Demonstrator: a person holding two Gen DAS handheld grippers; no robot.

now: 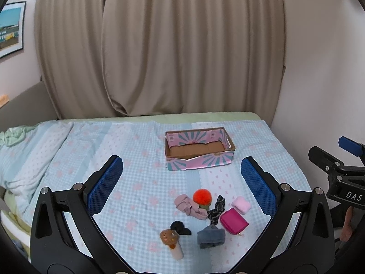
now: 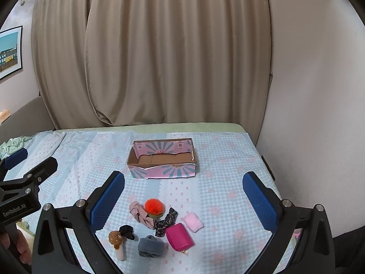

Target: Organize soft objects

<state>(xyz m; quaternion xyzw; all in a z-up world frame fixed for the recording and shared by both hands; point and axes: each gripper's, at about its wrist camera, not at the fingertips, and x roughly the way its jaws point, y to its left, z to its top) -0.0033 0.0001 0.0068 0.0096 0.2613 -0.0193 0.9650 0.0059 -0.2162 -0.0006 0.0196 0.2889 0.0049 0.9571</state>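
Jaws wide, checked bedspread [image 1: 141,159], beige curtains [image 1: 159,45], cardboard box [image 1: 199,162]

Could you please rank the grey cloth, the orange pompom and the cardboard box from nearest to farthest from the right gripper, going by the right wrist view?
From the right gripper:
1. Grey cloth, lowest in view, just left of centre.
2. Orange pompom, a little farther out, in the middle of the pile.
3. Cardboard box, well beyond the pile, toward the curtain.

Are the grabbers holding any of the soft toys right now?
No. The left hand-held gripper and right hand-held gripper are both open and empty, above the bed.
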